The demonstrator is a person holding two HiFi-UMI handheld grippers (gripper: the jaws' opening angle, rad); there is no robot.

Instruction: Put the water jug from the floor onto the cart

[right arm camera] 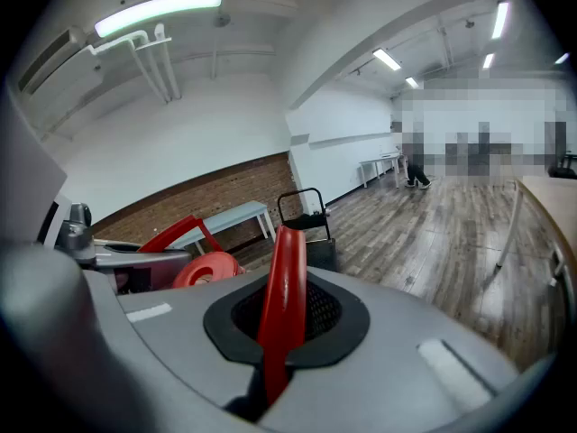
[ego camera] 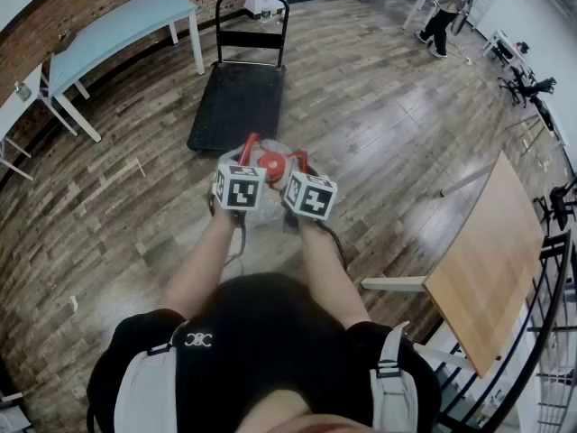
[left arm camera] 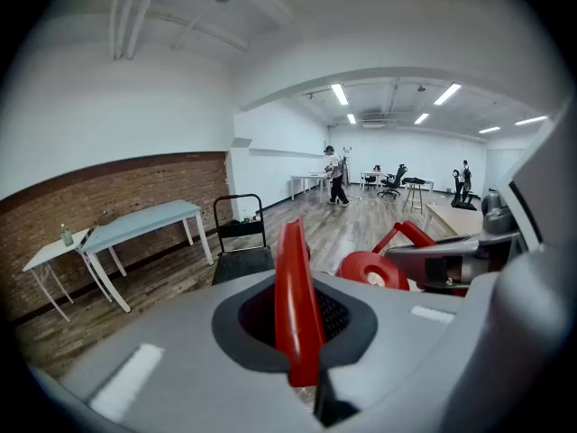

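The clear water jug [ego camera: 263, 207] with a red cap [ego camera: 272, 162] is in front of the person, short of the near edge of the black flatbed cart [ego camera: 236, 106]. Its two red handle loops stick up on either side of the cap. My left gripper [ego camera: 245, 156] is shut on the left handle [left arm camera: 293, 305]. My right gripper [ego camera: 300, 165] is shut on the right handle [right arm camera: 282, 300]. The cap [left arm camera: 370, 269] lies between the two grippers [right arm camera: 206, 269]. The marker cubes hide most of the jug's body, and I cannot tell whether it rests on the floor.
The cart's upright push handle [ego camera: 252, 25] stands at its far end. A light blue table [ego camera: 117, 30] runs along the brick wall on the left. A wooden tabletop [ego camera: 491, 260] is close on the right. A person [ego camera: 446, 12] stands far back on the right.
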